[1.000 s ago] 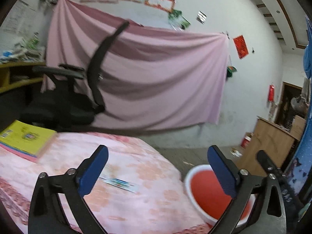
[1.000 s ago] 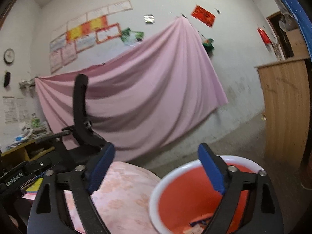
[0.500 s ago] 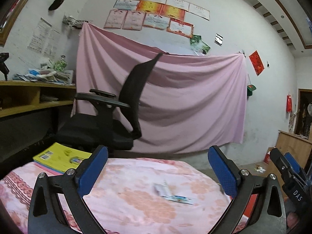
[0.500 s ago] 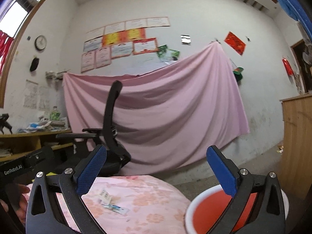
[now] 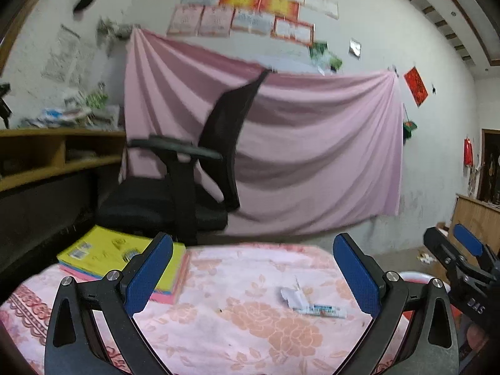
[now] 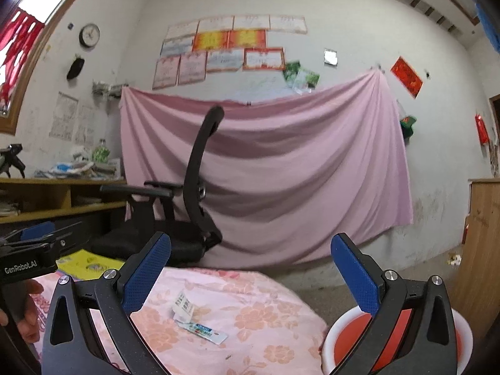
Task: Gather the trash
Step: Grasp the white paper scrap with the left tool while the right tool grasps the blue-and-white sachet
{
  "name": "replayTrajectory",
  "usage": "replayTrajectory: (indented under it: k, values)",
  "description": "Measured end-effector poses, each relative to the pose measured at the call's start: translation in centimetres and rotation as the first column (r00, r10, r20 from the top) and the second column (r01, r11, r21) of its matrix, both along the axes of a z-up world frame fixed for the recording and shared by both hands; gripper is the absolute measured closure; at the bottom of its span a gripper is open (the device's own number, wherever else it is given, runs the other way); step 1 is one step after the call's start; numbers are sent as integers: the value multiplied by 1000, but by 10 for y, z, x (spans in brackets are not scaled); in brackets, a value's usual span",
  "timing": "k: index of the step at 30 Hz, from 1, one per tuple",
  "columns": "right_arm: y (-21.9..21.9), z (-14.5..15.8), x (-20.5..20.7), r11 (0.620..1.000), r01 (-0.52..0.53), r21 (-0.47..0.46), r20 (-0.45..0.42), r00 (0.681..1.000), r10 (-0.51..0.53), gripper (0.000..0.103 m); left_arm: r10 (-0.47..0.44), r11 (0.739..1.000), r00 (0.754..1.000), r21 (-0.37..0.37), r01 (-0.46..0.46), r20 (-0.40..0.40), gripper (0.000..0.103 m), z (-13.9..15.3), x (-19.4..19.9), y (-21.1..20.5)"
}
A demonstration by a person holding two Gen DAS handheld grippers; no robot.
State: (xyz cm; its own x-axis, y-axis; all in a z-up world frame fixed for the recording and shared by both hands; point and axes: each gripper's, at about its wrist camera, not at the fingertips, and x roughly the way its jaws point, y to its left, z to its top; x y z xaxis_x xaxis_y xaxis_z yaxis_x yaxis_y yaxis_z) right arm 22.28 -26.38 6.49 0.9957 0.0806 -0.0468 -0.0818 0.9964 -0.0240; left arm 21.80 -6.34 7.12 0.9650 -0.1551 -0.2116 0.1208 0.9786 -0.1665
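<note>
A torn white wrapper with blue print lies flat on the pink flowered tablecloth. My left gripper hangs open just above the cloth, the wrapper ahead between its fingers and nearer the right one. Further right, my right gripper is open too, with the wrapper low and left of its centre. A red basin with a white rim stands lower, off the table's right edge. In the left wrist view the right gripper shows at the right edge.
A yellow book on a pink stack lies at the table's far left. Behind the table stand a black office chair, a wooden shelf and a pink sheet on the wall. A wooden cabinet stands right. A hand holds the left gripper.
Both cameras have swung left and levelled, from over the red basin towards the table. The wrapper now lies ahead of both grippers. Both grippers stayed open throughout.
</note>
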Motion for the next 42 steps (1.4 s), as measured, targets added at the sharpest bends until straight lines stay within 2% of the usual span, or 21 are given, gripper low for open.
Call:
replayTrajectory:
  k: [3,6,8,11,12,16,18,20,21,24,26,27,29,32,35,38,42]
  values:
    - [-5,-7,25,1000,8,20,-130,991,-6,0,-32,999,995,-4,32,-96,2,-7,23,-1]
    - [-11,-17,52,999,3,44,-267,964,9,3,-50,999,983,-20,47,-176,2,-16,45,-3]
    - [-13,-24,62,998,-15,64,-331,943,35,17,-82,996,968,-48,72,-236,3,-23,58,-3]
    - [-14,-33,74,996,-37,84,-406,911,68,28,-162,986,937,-99,137,-308,5,-35,77,-6]
    - [-13,-35,77,995,-42,87,-425,902,75,29,-181,982,928,-114,152,-327,7,-38,83,-8]
    - [-13,-40,82,995,-46,88,-469,879,82,41,-260,963,875,-178,202,-408,32,-52,103,-17]
    - [-15,-42,85,994,-47,95,-490,867,88,43,-297,950,848,-223,217,-440,39,-59,111,-21]
    - [-17,-44,87,993,-48,106,-511,854,96,51,-330,938,824,-257,232,-461,50,-63,119,-25]
    - [-17,-44,89,993,-50,110,-519,849,100,52,-350,931,810,-272,245,-471,53,-65,121,-28]
    - [-17,-46,92,990,-66,125,-540,833,124,55,-385,918,777,-288,271,-498,71,-69,127,-34]
    - [-16,-47,96,989,-78,127,-553,822,136,59,-395,915,760,-291,279,-516,90,-72,129,-37]
    - [-15,-48,97,988,-84,127,-562,815,141,60,-398,915,753,-293,279,-525,94,-74,131,-38]
    - [-12,-50,101,987,-97,127,-578,801,153,62,-400,913,750,-302,275,-526,102,-75,130,-36]
    - [-7,-53,106,983,-131,128,-601,778,182,65,-403,910,755,-314,271,-517,102,-72,126,-30]
    - [4,-56,108,971,-203,122,-622,747,234,66,-385,918,752,-307,252,-535,103,-71,121,-20]
    - [17,-59,110,965,-250,86,-650,720,244,66,-360,929,753,-289,232,-551,103,-67,111,-5]
    - [29,-65,119,951,-300,67,-692,673,261,66,-335,939,742,-275,209,-580,103,-66,95,17]
